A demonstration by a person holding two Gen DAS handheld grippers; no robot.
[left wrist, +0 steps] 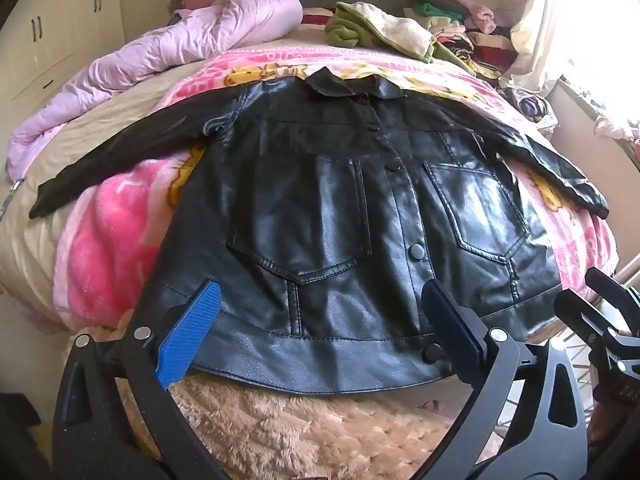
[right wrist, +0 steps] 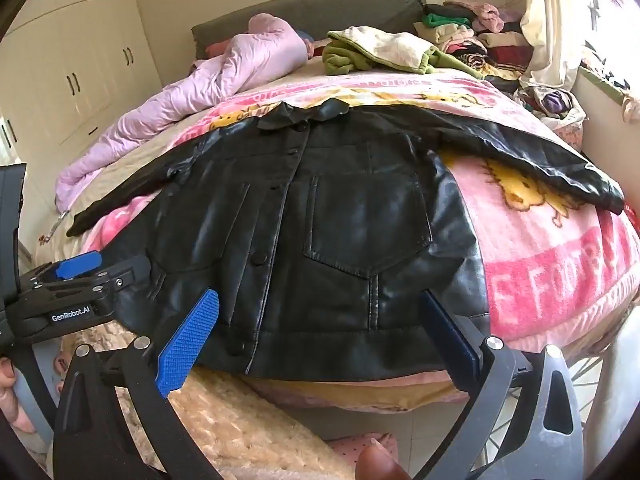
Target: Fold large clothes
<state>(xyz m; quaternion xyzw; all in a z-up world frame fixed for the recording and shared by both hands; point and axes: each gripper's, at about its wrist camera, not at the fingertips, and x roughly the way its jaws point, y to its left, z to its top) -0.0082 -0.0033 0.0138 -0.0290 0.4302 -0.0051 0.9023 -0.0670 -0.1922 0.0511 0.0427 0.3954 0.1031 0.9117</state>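
A black leather jacket (left wrist: 328, 200) (right wrist: 320, 216) lies flat on the bed, front up and buttoned. Its collar points away and both sleeves are spread out sideways. My left gripper (left wrist: 320, 286) hovers open over the hem near the button line, blue pads wide apart with nothing between them. My right gripper (right wrist: 319, 294) is open too, above the hem below the right chest pocket. Each gripper shows at the edge of the other's view: the right gripper (left wrist: 588, 288) at the jacket's right hem corner, the left gripper (right wrist: 100, 272) at the jacket's left hem.
The jacket rests on a pink cartoon blanket (left wrist: 112, 240) (right wrist: 540, 272). A fluffy beige blanket (left wrist: 300, 432) hangs over the near bed edge. A pink quilt (left wrist: 180, 40) lies back left, a green-and-cream garment (left wrist: 380, 28) and stacked clothes (right wrist: 480, 40) back right. A wardrobe (right wrist: 80, 60) stands left.
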